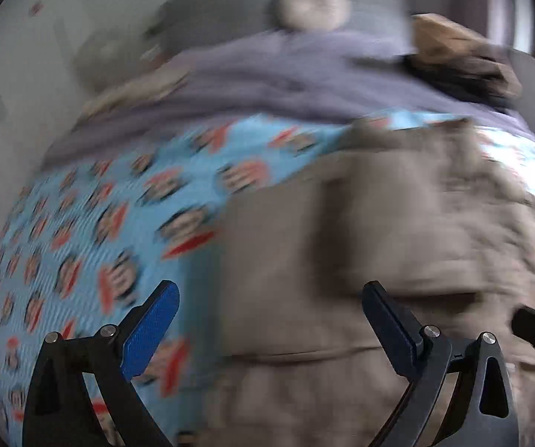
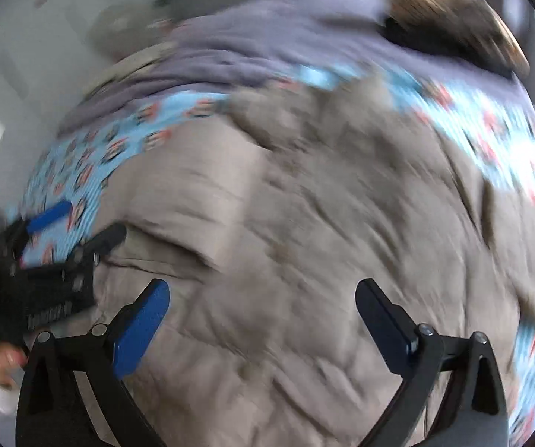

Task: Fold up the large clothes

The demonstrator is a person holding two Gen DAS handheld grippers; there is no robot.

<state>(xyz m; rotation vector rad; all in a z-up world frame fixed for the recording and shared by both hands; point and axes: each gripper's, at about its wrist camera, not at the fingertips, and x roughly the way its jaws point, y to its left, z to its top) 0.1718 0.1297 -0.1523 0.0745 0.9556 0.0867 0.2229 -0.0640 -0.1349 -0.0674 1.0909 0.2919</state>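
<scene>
A large beige garment (image 2: 304, 223) lies crumpled on a bed covered by a light-blue sheet with a cartoon print (image 1: 100, 205). It also shows in the left wrist view (image 1: 398, 242), at the right. My left gripper (image 1: 271, 298) is open and empty, above the garment's left edge where it meets the sheet. It also shows in the right wrist view (image 2: 77, 223), at the left edge. My right gripper (image 2: 262, 298) is open and empty, above the middle of the garment. Both views are blurred by motion.
A purple-grey blanket (image 1: 267, 74) lies across the far part of the bed. A round pale cushion (image 1: 316, 3) sits at the headboard. A brown and dark heap (image 1: 465, 56) lies at the far right. A pale wall (image 1: 25, 74) is to the left.
</scene>
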